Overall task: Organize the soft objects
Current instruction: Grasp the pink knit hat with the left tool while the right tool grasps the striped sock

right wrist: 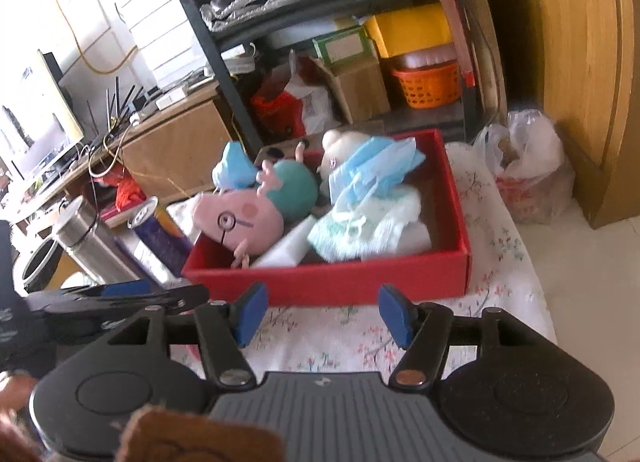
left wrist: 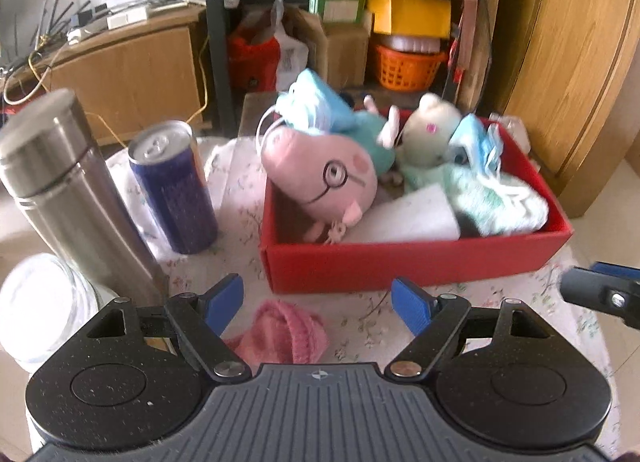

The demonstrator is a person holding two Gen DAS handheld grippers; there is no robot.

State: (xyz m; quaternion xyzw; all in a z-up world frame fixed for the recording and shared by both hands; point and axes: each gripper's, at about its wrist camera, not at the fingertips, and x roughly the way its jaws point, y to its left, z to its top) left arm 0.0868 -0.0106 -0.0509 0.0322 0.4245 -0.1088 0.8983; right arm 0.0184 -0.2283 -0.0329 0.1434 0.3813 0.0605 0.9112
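Currently: left gripper [left wrist: 318,304] jaws wide, empty, poised over pink knit item [left wrist: 286,332] on tablecloth, just before red box [left wrist: 416,264]. Right gripper [right wrist: 320,314] parted, empty. Next: lower, close, transfer into box.

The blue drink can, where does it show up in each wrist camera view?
Left wrist: blue can stands left of centre, between the steel flask and the red box.
Right wrist: blue can at middle left, leaning, beside the box's left corner.
Shared landmark: the red box.
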